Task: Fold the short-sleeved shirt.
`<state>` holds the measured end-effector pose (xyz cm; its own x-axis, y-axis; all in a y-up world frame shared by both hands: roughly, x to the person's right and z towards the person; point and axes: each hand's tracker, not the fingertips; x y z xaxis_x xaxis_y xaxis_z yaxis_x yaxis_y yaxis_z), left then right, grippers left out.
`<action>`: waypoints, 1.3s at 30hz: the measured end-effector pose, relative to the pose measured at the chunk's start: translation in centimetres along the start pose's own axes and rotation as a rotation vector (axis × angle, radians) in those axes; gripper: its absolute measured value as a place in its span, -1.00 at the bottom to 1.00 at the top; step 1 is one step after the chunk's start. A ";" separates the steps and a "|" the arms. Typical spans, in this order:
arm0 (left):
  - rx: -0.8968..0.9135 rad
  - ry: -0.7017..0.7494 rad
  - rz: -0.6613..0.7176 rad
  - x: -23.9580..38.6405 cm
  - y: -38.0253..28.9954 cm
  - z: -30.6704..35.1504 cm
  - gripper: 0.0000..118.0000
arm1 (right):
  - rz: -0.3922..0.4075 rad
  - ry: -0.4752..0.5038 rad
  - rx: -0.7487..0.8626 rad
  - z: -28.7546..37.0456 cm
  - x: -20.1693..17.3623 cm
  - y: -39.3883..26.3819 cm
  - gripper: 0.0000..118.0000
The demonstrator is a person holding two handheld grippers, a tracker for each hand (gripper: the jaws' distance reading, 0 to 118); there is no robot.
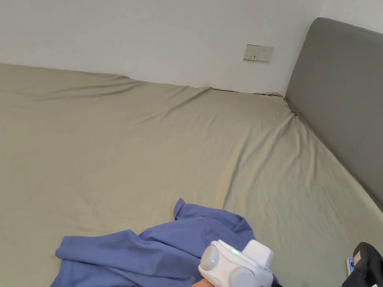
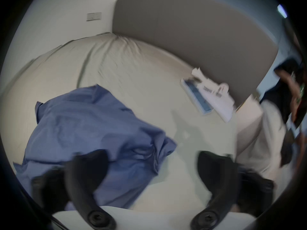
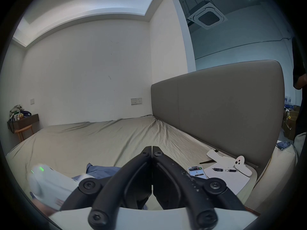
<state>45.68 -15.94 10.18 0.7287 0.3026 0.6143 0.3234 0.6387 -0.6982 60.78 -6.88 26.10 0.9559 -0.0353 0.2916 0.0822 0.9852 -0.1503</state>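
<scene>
One blue short-sleeved shirt (image 1: pixel 157 250) lies rumpled and unfolded on the tan bed sheet (image 1: pixel 149 149), near the edge closest to me, with its collar pointing toward the far wall. There are no boxes or bins here that I can see; the nearest thing to a holder is the bed itself, which also carries a phone (image 3: pixel 197 172), a sheet of paper (image 3: pixel 227 178) and a small white object (image 3: pixel 240 165) over by the grey headboard (image 3: pixel 224 109).

My left gripper (image 2: pixel 152 165) hangs above the sheet with its jaws spread wide apart, released and gripping nothing; in its own view, one jaw sits over the shirt's near edge and the other over bare sheet, though the blur keeps me from saying whether either touches the cloth. In the head view its white body is over the shirt's right side.

My right gripper (image 3: pixel 152 148) is clenched, jaw tips pressed together with nothing between them, raised over the bed and aimed toward the corner where headboard meets wall (image 3: pixel 83 76).
</scene>
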 end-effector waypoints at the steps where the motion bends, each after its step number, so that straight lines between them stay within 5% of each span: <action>1: 0.047 -0.064 0.059 -1.0 0.2 2.4 1.00 | 0.004 0.010 0.011 0.2 -0.1 0.1 -0.98; 6: 0.365 -0.207 0.369 -7.2 -1.0 16.7 1.00 | 0.008 0.067 0.057 1.1 -1.4 0.9 -0.98; 9: 0.595 0.122 0.323 -8.7 -4.4 26.1 1.00 | 0.004 0.097 0.077 1.6 -2.4 1.0 -0.98; 11: 0.724 0.464 0.232 -8.5 -7.8 31.3 1.00 | 0.006 0.119 0.087 1.9 -3.3 1.0 -0.98; 15: 0.787 0.939 0.099 -6.5 -14.5 35.9 1.00 | 0.020 0.156 0.095 2.5 -5.1 0.6 -0.98; 24: 0.790 1.059 0.173 -5.1 -22.6 34.9 0.96 | 0.068 0.214 0.084 4.8 -8.0 -1.4 -0.98; 26: 0.806 1.044 0.166 -4.8 -22.9 34.8 0.44 | 0.089 0.215 0.089 5.5 -8.3 -1.7 -0.98; 27: 0.815 1.042 0.161 -4.8 -22.8 34.8 -0.01 | 0.096 0.214 0.092 5.8 -8.4 -1.8 -0.98; 28: 0.812 1.040 0.154 -5.1 -22.5 34.9 -0.79 | 0.099 0.216 0.094 6.1 -8.4 -1.9 -0.98; 29: 0.809 1.047 0.144 -5.1 -22.2 34.6 -1.00 | 0.106 0.217 0.097 6.3 -8.5 -2.0 -0.98; 39: 0.772 1.021 0.139 -5.7 -21.7 34.8 -1.00 | 0.136 0.221 0.117 7.1 -9.0 -1.7 -0.98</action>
<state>13.54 -6.93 34.65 0.9681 -0.0576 -0.2437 0.0262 0.9911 -0.1303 50.07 -7.02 30.45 0.9952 0.0757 0.0615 -0.0720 0.9956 -0.0601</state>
